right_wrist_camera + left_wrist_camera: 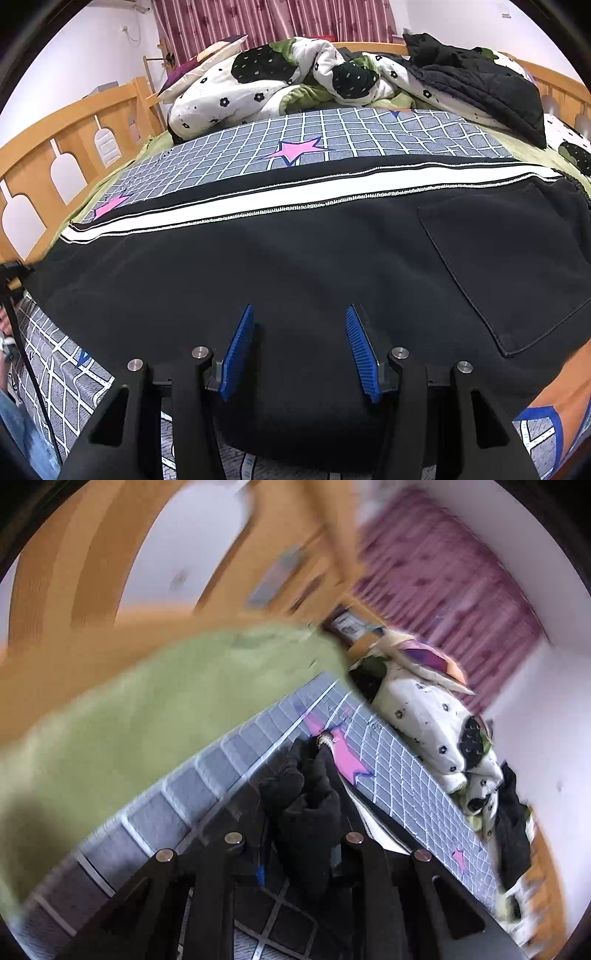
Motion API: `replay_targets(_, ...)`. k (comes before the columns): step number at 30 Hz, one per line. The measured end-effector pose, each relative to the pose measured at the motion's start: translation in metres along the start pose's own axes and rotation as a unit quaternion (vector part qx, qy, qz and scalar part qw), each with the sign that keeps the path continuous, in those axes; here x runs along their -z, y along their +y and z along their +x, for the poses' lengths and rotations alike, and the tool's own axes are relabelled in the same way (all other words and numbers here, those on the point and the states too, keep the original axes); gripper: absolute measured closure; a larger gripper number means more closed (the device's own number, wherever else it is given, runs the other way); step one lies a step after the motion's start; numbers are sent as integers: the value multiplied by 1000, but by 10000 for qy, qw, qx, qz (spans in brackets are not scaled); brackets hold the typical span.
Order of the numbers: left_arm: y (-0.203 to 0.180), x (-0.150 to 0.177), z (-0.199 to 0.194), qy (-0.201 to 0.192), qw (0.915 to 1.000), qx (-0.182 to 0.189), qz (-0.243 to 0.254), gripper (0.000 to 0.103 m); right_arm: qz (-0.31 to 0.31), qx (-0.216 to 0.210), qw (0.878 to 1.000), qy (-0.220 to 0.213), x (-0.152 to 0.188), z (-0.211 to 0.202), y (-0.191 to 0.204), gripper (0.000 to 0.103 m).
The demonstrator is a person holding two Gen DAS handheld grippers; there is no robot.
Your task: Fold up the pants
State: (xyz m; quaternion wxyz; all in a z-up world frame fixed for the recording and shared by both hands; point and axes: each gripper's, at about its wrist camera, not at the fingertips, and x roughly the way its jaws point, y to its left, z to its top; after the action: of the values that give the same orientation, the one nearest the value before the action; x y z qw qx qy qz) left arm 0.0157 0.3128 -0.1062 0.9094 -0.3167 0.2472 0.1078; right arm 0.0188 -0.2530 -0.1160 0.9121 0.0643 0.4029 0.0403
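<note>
Black pants point(295, 266) bunched in left claw point(295, 849), right claw point(299, 350) wide apart above them

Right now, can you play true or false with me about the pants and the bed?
1. The left hand-held gripper is pinching a bunch of black cloth. True.
2. The right hand-held gripper is squeezed shut on the pants. False: its blue pads stand apart, over the black cloth.
3. The pants have a white stripe running along them. True.
4. The stars on the checked sheet are green. False: they are pink.
5. A rumpled white quilt with black flowers lies at the far end of the bed. True.
6. The curtain behind the bed is yellow. False: it is dark red.
</note>
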Motion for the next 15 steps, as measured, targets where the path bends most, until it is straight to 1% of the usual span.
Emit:
replay_targets(1,-5,4,4,11,9991,-311,284,83,-3,1,10000,-13,0,-1,-1,52)
replay_targets(2,-4,8,11,119,9978,-536,384,82,-1,5,10000,-8,0,0,-1,52)
replay_targets(3,1,14,24,386,9952,-793,425,81,1,18,10000,19,0,2,-2,52)
replay_targets(4,10,19,37,745,9921,-950,352,79,-4,42,10000,55,0,4,-1,52)
replay_targets(5,20,22,45,1030,9894,-1017,130,76,-22,59,9999,78,-1,5,0,52)
replay_targets(6,28,23,41,978,9919,-804,-124,75,-57,67,9999,80,-1,6,0,52)
replay_targets(7,31,20,33,875,9934,-704,-224,67,-121,75,9999,80,-2,5,1,52)
replay_targets(8,29,18,28,823,9932,-800,-209,61,-182,80,9998,83,-2,4,3,52)
replay_targets(9,24,14,21,728,9918,-1047,-104,48,-231,77,9997,94,-2,3,3,52)
replay_targets(10,16,9,14,618,9914,-1150,94,42,-226,56,9997,103,-2,2,3,51)
replay_targets(12,1,2,6,563,9934,-882,480,42,-174,-17,9997,142,-4,2,-1,49)
replay_targets(14,-19,-8,3,606,9912,-698,945,42,-139,-18,9998,146,-8,2,-3,47)
replay_targets(15,-33,-13,8,644,9892,-600,1175,42,-145,-15,9998,126,-11,2,-3,47)
